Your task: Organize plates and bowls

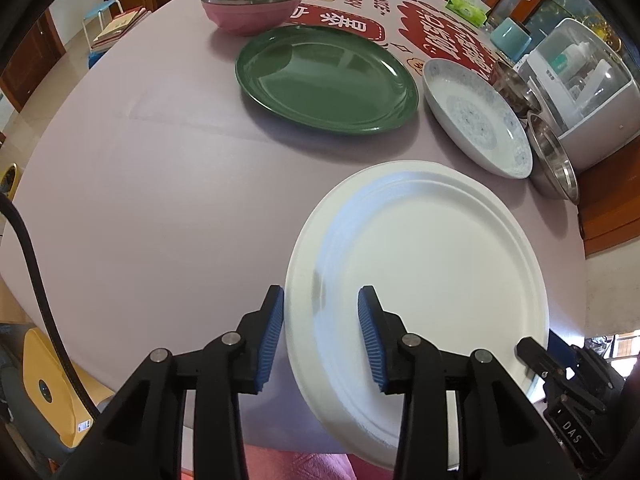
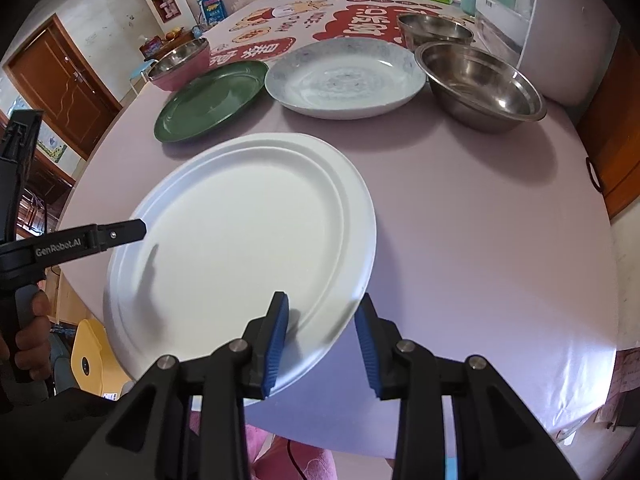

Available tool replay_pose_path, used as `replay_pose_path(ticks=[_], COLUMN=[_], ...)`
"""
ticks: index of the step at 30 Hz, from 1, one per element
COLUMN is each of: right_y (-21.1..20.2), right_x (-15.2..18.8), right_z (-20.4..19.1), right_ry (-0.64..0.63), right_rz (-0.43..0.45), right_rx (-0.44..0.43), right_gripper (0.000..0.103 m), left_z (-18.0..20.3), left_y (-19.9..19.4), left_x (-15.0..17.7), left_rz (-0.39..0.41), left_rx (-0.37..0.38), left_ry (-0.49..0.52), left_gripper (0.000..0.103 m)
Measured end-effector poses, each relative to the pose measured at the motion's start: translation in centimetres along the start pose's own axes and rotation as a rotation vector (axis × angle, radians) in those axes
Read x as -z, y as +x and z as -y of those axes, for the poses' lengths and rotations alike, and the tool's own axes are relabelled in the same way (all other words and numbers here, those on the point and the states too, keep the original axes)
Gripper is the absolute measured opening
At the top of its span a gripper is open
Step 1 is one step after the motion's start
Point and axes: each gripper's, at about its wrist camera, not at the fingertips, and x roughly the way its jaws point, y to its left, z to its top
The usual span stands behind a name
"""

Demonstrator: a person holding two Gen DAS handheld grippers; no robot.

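white plate (image 1: 420, 272) overhangs table (image 1: 140, 200) near edge

A wide white plate (image 2: 244, 240) lies low in the frame, its near edge hanging over the surface (image 2: 460, 240) edge. Above it sit a green plate (image 2: 208, 100), a pale blue-patterned dish (image 2: 344, 76) and two steel bowls (image 2: 480, 84), with a pink steel-lined bowl (image 2: 180, 64) upper left.

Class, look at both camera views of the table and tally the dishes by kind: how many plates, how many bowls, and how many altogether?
Plates: 3 – white plate, green plate, blue-patterned plate
Bowls: 3 – pink bowl, near steel bowl, far steel bowl
Total: 6 dishes
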Motion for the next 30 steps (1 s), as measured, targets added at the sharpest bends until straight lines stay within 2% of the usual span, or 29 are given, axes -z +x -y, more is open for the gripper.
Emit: replay_pose_path(ticks=[7, 12, 15, 21, 25, 30], right_y=[1.2, 1.7, 1.7, 1.6, 1.2, 0.2], right_x=[0.3, 0.4, 0.3, 0.7, 0.8, 0.6], right_z=[-0.5, -0.6, -0.6, -0.7, -0.7, -0.3], right_ry=[-0.013, 0.024, 0.053, 0.107, 0.131, 0.176], right_rz=[-0.046, -0.053, -0.045, -0.036, -0.019, 0.023], right_rx=[-0.036, -0.062, -0.069, -0.054, -0.005, 0.049], right_gripper=[0.047, 0.050, 0.051, 0.051, 0.064, 0.064], left_z=[-0.1, -0.3, -0.9, -2.1, -2.8, -3.0], left_y=[0.0, -1.1, -2.1, -3.8, -4.3, -4.8], left_x=[-0.3, 0.2, 0.7, 0.6, 0.2, -0.1], left_rz=[0.006, 0.009, 0.023, 0.044, 0.042, 0.049], left_rx=[-0.019, -0.031, -0.018, -0.032, -0.018, -0.004], left_ry=[-0.001, 0.024, 0.022, 0.004, -0.016, 0.027], left_gripper=[0.042, 0.056, 0.061, 0.067, 0.067, 0.067])
